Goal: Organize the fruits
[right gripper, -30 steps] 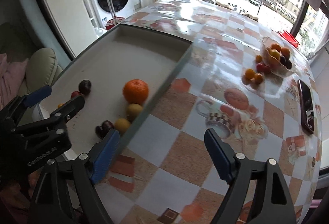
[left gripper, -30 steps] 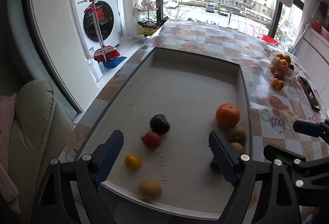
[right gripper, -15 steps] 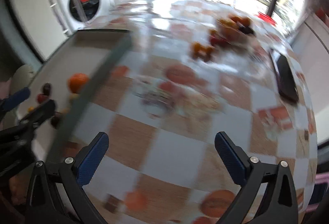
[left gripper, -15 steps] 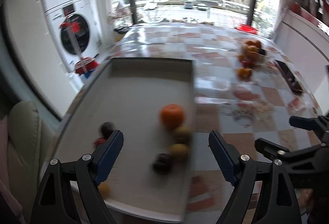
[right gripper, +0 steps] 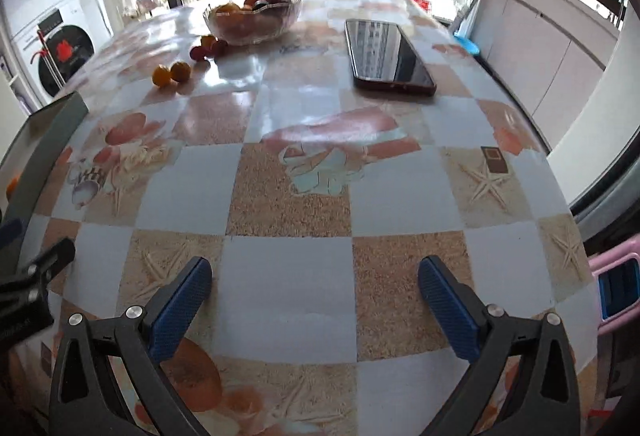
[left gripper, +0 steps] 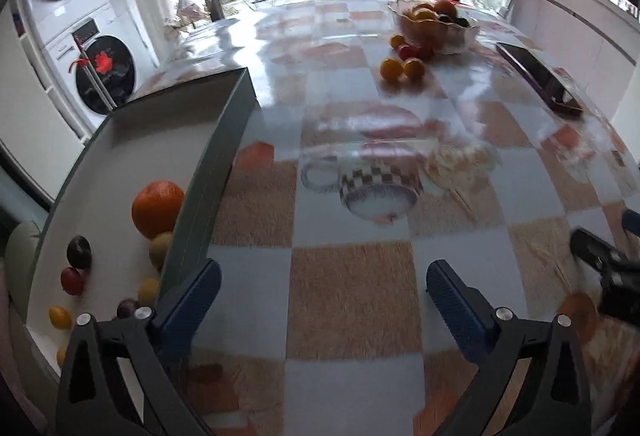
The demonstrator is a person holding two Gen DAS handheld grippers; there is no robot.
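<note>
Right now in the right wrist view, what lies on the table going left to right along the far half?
Two small oranges → red fruits → glass fruit bowl → phone.

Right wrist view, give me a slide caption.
Open right gripper over checkered tablecloth, facing clear glass fruit bowl and black smartphone.

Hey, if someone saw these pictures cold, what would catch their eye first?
Probably the big orange in the tray at the left, against its right wall with smaller fruits around it. Next, the glass bowl heaped with fruit at the table's far side, and the dark phone lying flat to its right.
</note>
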